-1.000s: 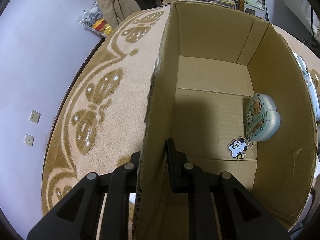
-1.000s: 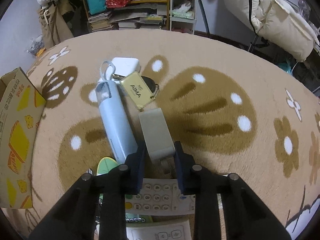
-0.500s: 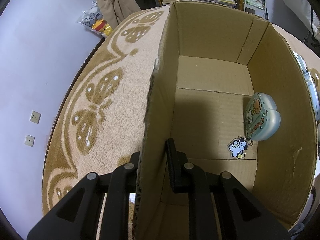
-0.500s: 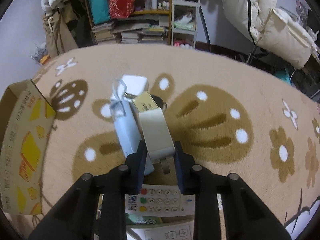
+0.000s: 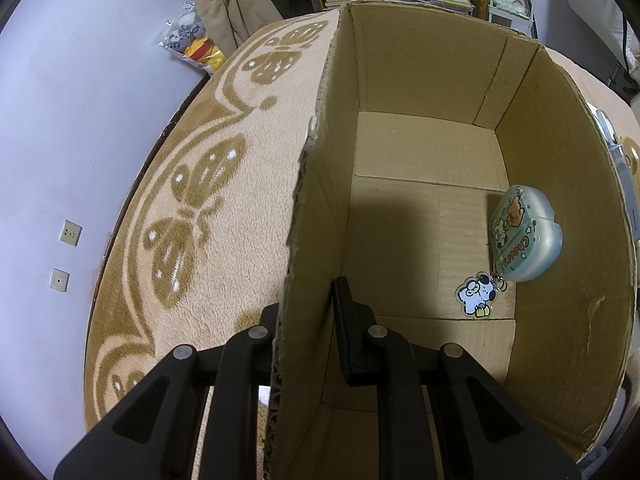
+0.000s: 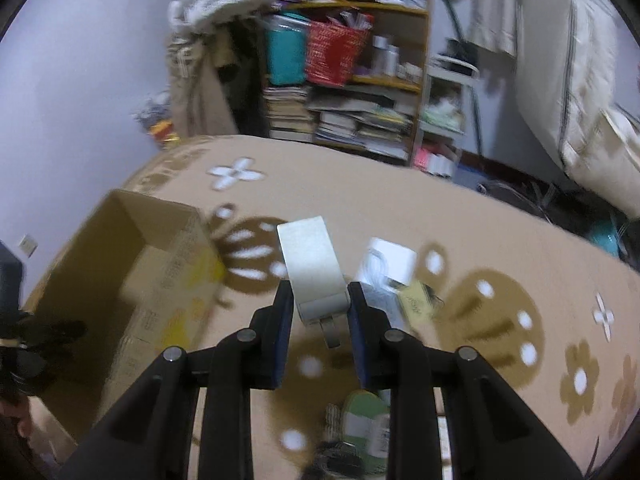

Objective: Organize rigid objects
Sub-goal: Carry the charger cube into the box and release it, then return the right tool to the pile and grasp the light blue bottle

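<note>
The left hand-held gripper (image 5: 308, 320) pinches the raw corrugated wall of the open cardboard box (image 5: 420, 60); the right hand-held gripper (image 6: 318, 312) clamps a smooth grey rectangular block (image 6: 310, 264) in the air, above the carpet and just right of the box. On the box's flat bottom lies a glossy translucent green case (image 5: 524, 232) with a cartoon charm (image 5: 476, 294). Underneath spreads a plush beige carpet (image 6: 460, 216) with brown butterfly and flower shapes, a white box (image 6: 390, 258) and yellow tag (image 6: 416, 304) on it; beyond stand lilac walls and a cluttered wooden shelf (image 6: 360, 80) of stacked books.
</note>
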A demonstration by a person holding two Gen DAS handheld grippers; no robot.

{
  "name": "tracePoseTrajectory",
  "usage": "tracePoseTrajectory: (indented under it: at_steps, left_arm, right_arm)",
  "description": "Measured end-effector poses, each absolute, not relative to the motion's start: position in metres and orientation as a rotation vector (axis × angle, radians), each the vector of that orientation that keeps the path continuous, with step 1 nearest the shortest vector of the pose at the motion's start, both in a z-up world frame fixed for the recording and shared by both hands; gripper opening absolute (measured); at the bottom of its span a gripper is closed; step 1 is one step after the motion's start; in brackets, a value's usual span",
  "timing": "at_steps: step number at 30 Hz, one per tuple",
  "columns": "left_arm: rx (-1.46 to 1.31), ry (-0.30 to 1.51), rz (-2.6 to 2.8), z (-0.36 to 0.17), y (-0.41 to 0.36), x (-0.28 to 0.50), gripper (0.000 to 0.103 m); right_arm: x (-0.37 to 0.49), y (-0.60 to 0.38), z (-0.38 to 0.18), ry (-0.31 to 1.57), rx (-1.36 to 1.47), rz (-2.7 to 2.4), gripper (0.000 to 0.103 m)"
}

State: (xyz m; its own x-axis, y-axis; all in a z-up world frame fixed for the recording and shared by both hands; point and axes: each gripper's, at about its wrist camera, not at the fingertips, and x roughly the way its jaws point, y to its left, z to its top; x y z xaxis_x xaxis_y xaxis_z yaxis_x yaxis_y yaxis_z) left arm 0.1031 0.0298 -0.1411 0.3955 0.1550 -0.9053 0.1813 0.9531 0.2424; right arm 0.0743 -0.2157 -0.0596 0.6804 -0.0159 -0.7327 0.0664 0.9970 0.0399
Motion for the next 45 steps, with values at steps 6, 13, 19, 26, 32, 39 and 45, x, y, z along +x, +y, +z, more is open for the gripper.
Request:
tracePoseTrajectory:
  at_steps: [6,13,19,26,32,39,45]
  left_arm:
    - [0.326,1.169,-0.014,-0.141,0.03,0.103,0.015]
    - [0.317,1.172,-0.013,-0.141,0.03,0.103,0.015]
    - [0.314,1.171,-0.014,-0.141,0.03,0.103,0.015]
    - [0.304,1.175,-0.015,-0.141,0.031,0.104,0.015]
    - [0.306,1.174,-0.015,-0.141,0.031,0.105,0.015]
    - [0.303,1.171,-0.014,-0.14,0.033,0.105,0.015]
    - [0.306,1.17,-0.013,-0.14,0.033,0.105,0.015]
  right_arm:
    - [0.087,-0.163,-0.043,0.795,0.041,0.08,0.028]
    - [0.09,-0.125,-0.054,0.804,0.098,0.171,0.028]
    - [0.092,-0.114,-0.069,0.833,0.123,0.194,0.028]
    - [0.094,-0.106,-0.076,0.861,0.101,0.2,0.028]
    - [0.092,-0.103,-0.075,0.866,0.071,0.207,0.028]
    - [0.085,-0.122,-0.062,0.856,0.072,0.174,0.03]
    - [0.077,-0.148,-0.055,0.854,0.051,0.115,0.064]
